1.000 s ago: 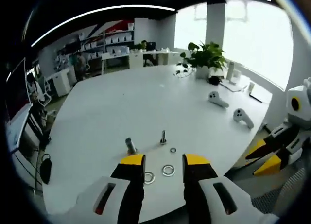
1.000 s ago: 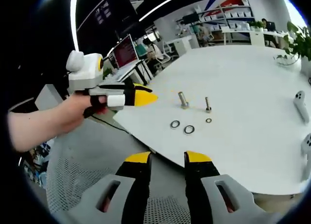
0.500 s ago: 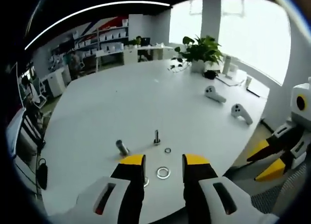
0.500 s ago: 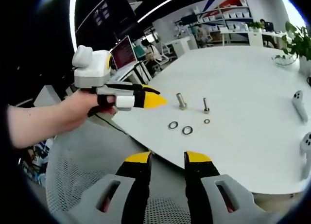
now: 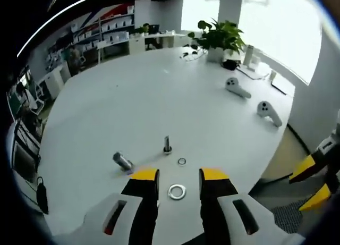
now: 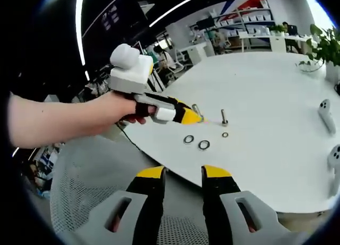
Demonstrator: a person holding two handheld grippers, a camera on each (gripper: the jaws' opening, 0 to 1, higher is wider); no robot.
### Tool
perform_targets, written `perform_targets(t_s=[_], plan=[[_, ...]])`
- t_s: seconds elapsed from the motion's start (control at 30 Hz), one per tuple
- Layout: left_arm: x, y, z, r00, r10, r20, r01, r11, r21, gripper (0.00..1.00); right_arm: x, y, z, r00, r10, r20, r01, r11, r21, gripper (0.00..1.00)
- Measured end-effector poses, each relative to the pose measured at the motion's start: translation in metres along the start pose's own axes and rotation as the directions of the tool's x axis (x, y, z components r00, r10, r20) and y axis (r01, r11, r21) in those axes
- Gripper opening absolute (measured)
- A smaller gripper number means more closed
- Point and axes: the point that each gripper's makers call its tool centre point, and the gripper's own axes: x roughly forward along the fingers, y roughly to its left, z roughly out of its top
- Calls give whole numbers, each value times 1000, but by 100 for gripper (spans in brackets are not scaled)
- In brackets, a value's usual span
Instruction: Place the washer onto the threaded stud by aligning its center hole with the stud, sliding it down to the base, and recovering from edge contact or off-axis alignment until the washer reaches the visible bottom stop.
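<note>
- Steel-grey and flat, the washer point(image 5: 177, 192) lies on the white counter point(image 5: 159, 96) right between the tips of my left gripper point(image 5: 178, 176); nothing is pinched, and the jaws stand spread with the ring in the gap ahead of them.
- A second washer is mostly hidden behind the left jaw in the left gripper view; in the right gripper view I see both as a pair of rings, washer point(image 6: 204, 144) and its neighbour point(image 6: 188, 139), side by side near the counter's near edge.
- A small washer point(image 5: 181, 161) sits just beyond, close to the foot of the threaded stud point(image 5: 167, 145), which stands upright; apart from it, not on it.
- A thick bolt point(image 5: 122, 161) lies tilted to the stud's left; from the right gripper view it is partly covered by the left gripper's yellow tip point(image 6: 190, 117), so I can't make out much of it.
- My right gripper point(image 6: 183, 173) hangs off the counter's edge over a mesh chair point(image 6: 90, 202), jaws spread and empty, well apart from the washers.
- A hand point(image 6: 119, 109) holds the left gripper; the forearm is cut off at the picture's edge.
- Farther out: two white controllers point(image 5: 237, 87), a potted plant point(image 5: 218, 37), shelving too blurred to read.
</note>
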Motion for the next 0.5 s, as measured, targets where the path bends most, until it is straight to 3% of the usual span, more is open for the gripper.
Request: perform_targets(t_s=[0.3,0.5], plan=[[47,-7,-10,991,-34,-130,41,998,45,27,1,2,-2,1000,11,-10,-11,1000,-10,29],[73,-10,-17,981,-35,-188,39,999,21,23,1,0,0,1000,3,7,-3,1000,-4,29]])
